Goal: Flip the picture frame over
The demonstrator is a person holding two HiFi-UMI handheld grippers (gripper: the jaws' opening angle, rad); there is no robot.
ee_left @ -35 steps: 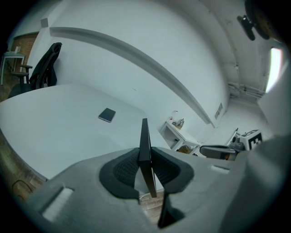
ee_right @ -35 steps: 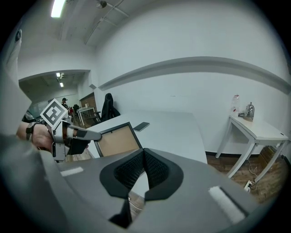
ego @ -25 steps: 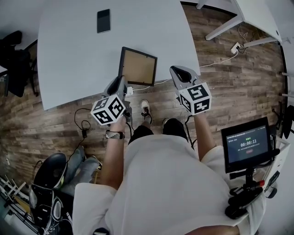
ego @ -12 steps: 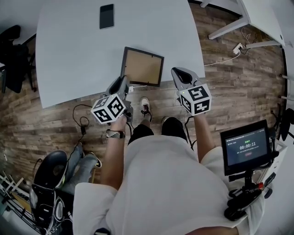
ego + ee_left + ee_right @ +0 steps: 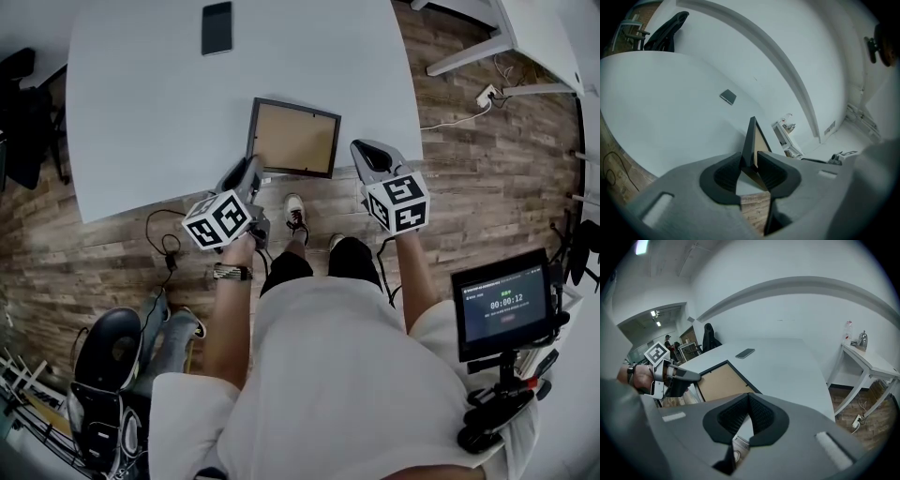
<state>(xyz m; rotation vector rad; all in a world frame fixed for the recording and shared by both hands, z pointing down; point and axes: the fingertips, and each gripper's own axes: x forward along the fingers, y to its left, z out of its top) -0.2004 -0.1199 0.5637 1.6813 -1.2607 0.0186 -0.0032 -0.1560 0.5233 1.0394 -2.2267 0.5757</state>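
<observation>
1. One black-edged rectangular picture frame (image 5: pixel 293 138), tan board face up, lies flat at the 6 o'clock rim of the pale grey rounded counter (image 5: pixel 141 103). One black slab smartphone (image 5: pixel 216 27) lies well apart at its 11 o'clock.
2. Two grippers: the left gripper (image 5: pixel 251 169) meets the picture frame's 7 o'clock corner. The right gripper (image 5: pixel 361 150) hangs near its 4 o'clock corner, over the brown plank floor (image 5: pixel 487 159).
3. Open counter spreads from 9 to 1 o'clock of the picture frame.
4. The left gripper view alone shows its jaws, which have just been opening, grasping that corner. The right gripper view shows its jaws clenched and empty, and alone shows a white side table (image 5: pixel 869 363) at 3 o'clock.
</observation>
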